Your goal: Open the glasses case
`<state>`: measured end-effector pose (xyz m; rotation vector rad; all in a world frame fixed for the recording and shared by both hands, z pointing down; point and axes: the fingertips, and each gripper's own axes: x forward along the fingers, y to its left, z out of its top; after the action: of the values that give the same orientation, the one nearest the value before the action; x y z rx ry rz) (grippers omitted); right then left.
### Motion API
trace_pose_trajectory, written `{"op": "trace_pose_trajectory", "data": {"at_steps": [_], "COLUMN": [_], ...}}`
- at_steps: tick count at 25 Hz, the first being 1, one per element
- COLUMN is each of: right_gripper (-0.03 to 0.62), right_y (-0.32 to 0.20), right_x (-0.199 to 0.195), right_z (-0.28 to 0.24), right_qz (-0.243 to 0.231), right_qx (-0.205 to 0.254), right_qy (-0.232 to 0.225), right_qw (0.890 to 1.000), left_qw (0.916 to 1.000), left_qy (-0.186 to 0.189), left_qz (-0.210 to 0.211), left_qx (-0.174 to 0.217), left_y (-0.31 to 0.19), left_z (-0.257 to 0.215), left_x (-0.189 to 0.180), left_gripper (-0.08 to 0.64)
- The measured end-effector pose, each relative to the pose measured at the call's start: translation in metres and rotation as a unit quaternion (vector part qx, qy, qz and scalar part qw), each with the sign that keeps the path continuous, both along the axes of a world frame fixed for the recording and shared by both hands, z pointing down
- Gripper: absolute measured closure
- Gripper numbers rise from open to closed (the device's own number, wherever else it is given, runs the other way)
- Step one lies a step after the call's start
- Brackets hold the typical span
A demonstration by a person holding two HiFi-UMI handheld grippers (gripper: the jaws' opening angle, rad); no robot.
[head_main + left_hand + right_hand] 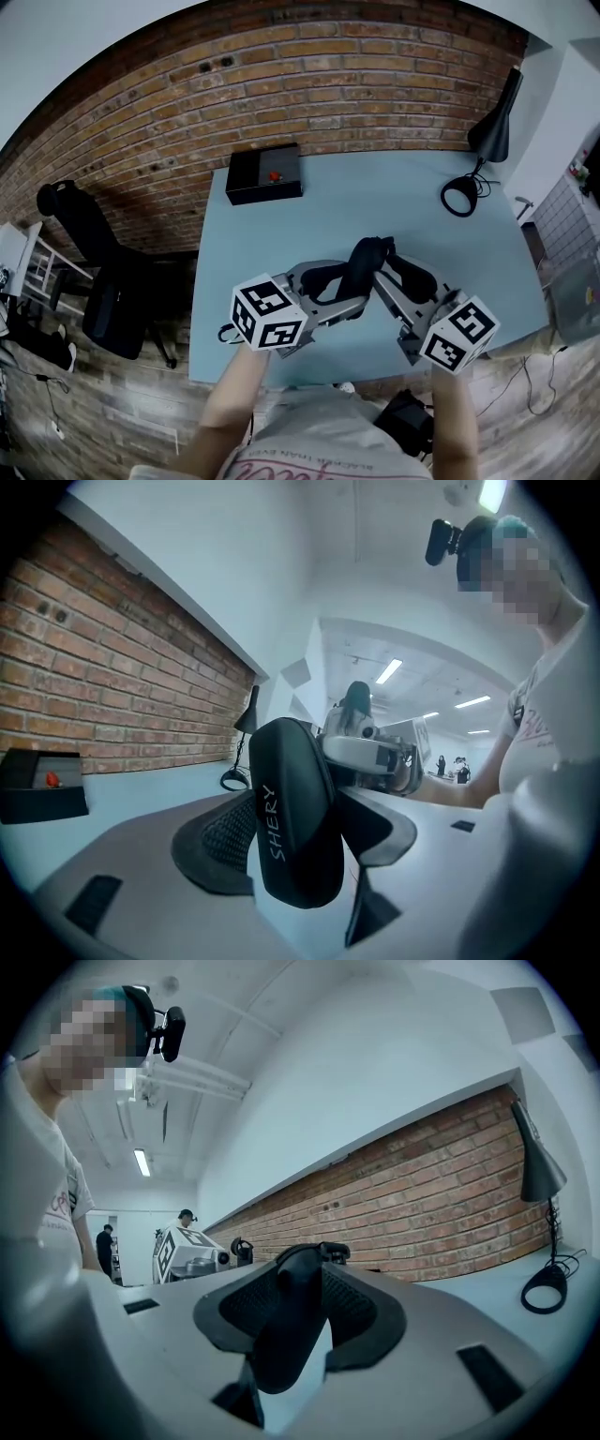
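Observation:
A black glasses case [368,261] hangs above the light blue table [281,234], held between both grippers. My left gripper [349,284] comes in from the left and its jaws clamp the case's broad body. In the left gripper view the case [292,822] fills the gap between the pads [217,841], with white lettering on its side. My right gripper [386,274] comes in from the right. In the right gripper view its pads [361,1312] press on a narrow edge of the case [292,1321]. I cannot tell whether the lid is parted.
A black box with a red button [265,173] sits at the table's far edge. A black desk lamp [491,131] with a round base [460,197] stands at the far right. A black office chair [98,281] is left of the table. A brick wall runs behind.

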<state>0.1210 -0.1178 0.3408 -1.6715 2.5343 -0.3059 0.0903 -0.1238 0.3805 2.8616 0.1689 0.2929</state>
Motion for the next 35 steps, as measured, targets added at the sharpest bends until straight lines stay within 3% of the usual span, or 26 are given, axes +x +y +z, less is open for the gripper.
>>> {"op": "trace_pose_trajectory", "data": {"at_steps": [3,10,15,17,20,23,25,27,30,35], "right_gripper": [0.436,0.437,0.437,0.436,0.429,0.360,0.350,0.350,0.362,0.376], "right_y": [0.000,0.003,0.002,0.000,-0.001,-0.003,-0.005,-0.004,0.001,0.005], "right_x": [0.001,0.009,0.013,0.014,0.011,0.007,0.005,0.004,0.001,0.003], "right_z": [0.002,0.010,0.011,0.015,0.016,0.010,0.009,0.008,0.002,-0.003], "right_qz": [-0.009,-0.015,-0.010,0.002,0.006,-0.009,-0.014,-0.020,-0.035,-0.061], "right_qx": [-0.001,-0.009,-0.016,-0.031,-0.052,-0.059,-0.061,-0.053,-0.030,-0.018], "right_qy": [-0.005,0.000,-0.061,-0.087,-0.144,-0.225,-0.236,-0.223,-0.202,-0.200], "right_qw": [1.000,1.000,0.998,0.996,0.988,0.973,0.970,0.973,0.978,0.978], "left_qw": [1.0000,0.9969,0.9955,0.9957,0.9946,0.9889,0.9860,0.9868,0.9870,0.9797], "left_qy": [0.008,0.051,0.072,0.077,0.087,0.100,0.111,0.126,0.155,0.190], "left_qz": [0.002,0.018,-0.007,-0.027,-0.054,-0.067,-0.064,-0.055,-0.037,-0.021], "left_qx": [-0.002,-0.056,-0.062,-0.044,0.015,0.087,0.107,0.086,0.023,-0.060], "left_y": [-0.002,-0.009,-0.014,-0.015,-0.016,-0.012,-0.008,-0.007,-0.008,-0.017], "left_z": [0.000,-0.014,-0.019,-0.019,-0.023,-0.028,-0.030,-0.032,-0.039,-0.045], "left_x": [-0.002,-0.016,-0.016,-0.014,-0.011,-0.009,-0.010,-0.013,-0.020,-0.031], "left_gripper": [0.287,0.288,0.311,0.318,0.324,0.325,0.325,0.325,0.325,0.325]}}
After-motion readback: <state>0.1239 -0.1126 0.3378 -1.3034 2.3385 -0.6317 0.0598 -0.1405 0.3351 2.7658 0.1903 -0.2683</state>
